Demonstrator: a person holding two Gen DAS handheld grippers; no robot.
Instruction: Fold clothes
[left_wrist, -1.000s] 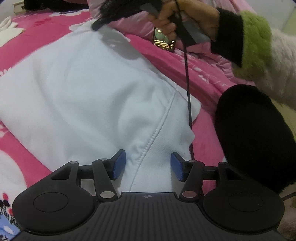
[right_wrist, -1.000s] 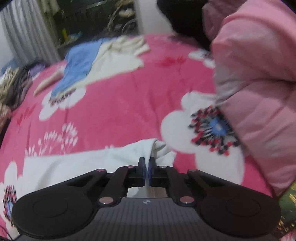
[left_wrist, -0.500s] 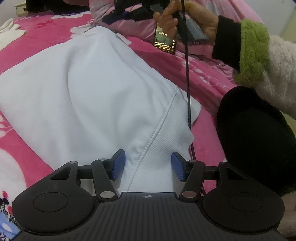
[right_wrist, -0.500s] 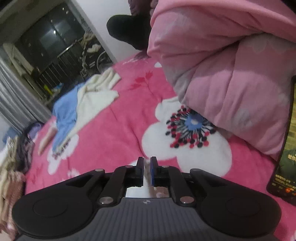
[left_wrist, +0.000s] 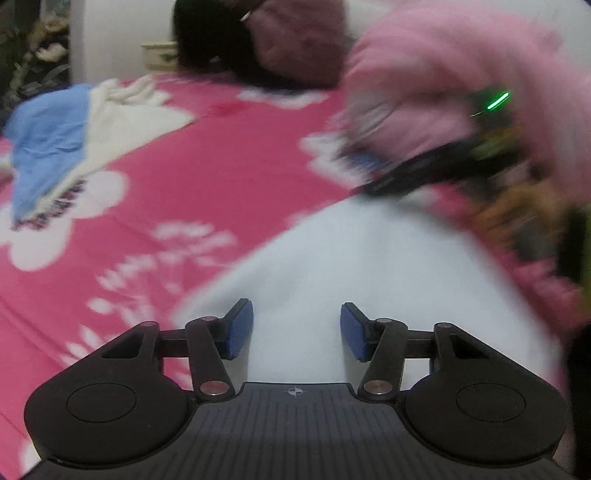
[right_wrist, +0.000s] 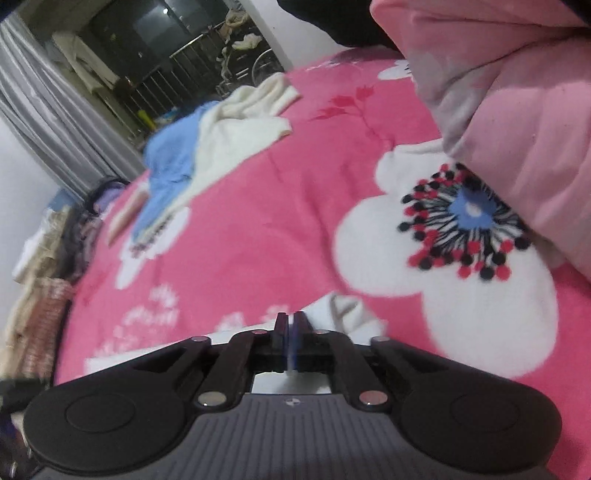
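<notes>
Folding the pale white fleece garment (left_wrist: 369, 266) on the pink flowered bed blanket (right_wrist: 258, 229): right gripper (right_wrist: 290, 325) jaws pinch its corner shut; left gripper (left_wrist: 296, 328) jaws, half-open and closing, straddle cloth ungripped. Next, probably clamp the left before carrying the fold over.

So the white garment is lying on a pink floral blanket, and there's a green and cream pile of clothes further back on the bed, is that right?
Not quite: the pile of clothes further back is blue and cream, not green and cream, as the right wrist view shows. The white garment does lie on the pink floral blanket.
</notes>
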